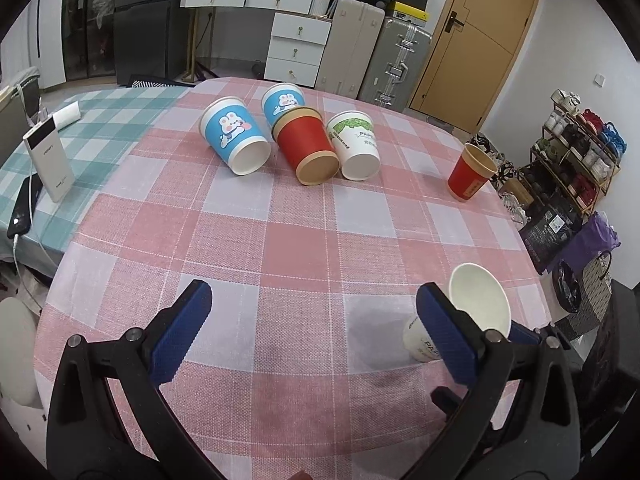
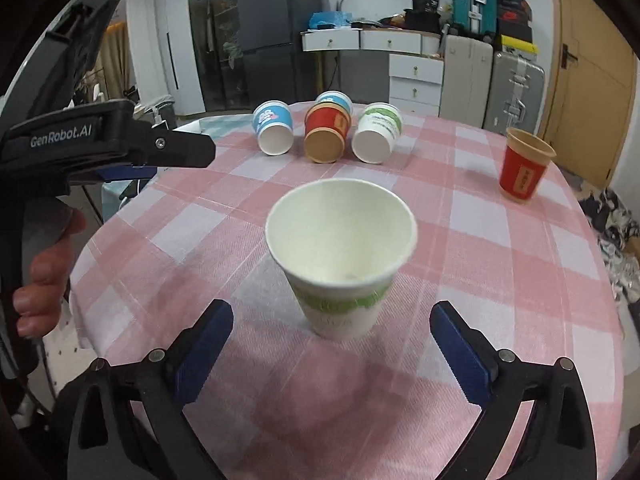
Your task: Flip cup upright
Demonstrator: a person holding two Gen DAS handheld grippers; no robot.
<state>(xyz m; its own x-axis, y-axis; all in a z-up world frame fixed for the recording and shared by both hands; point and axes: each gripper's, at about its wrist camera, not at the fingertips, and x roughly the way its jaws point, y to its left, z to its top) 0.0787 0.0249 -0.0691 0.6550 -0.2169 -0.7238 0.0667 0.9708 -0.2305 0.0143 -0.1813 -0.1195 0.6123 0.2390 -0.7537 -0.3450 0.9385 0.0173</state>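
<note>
Cups lie scattered on the pink checked tablecloth (image 2: 500,248). The right wrist view shows a white cup with a green band (image 2: 342,256) standing upright at the middle of the frame, mouth up, just ahead of the right gripper (image 2: 332,344), whose blue fingers (image 2: 204,344) are spread wide to either side and apart from it. The left wrist view catches that same cup (image 1: 478,304) only at its lower right, half hidden behind one finger. It alone shows a white power bank (image 1: 48,156) at the left edge. The right view alone shows the left gripper (image 2: 168,148) side-on at upper left, with a hand (image 2: 44,280) wrapped round its handle. In its own view the left gripper (image 1: 312,328) hangs over bare cloth, fingers spread and empty. Four cups (image 1: 288,136) lie tipped over at upper centre, and a red cup (image 1: 470,174) stands upright at the right.
</note>
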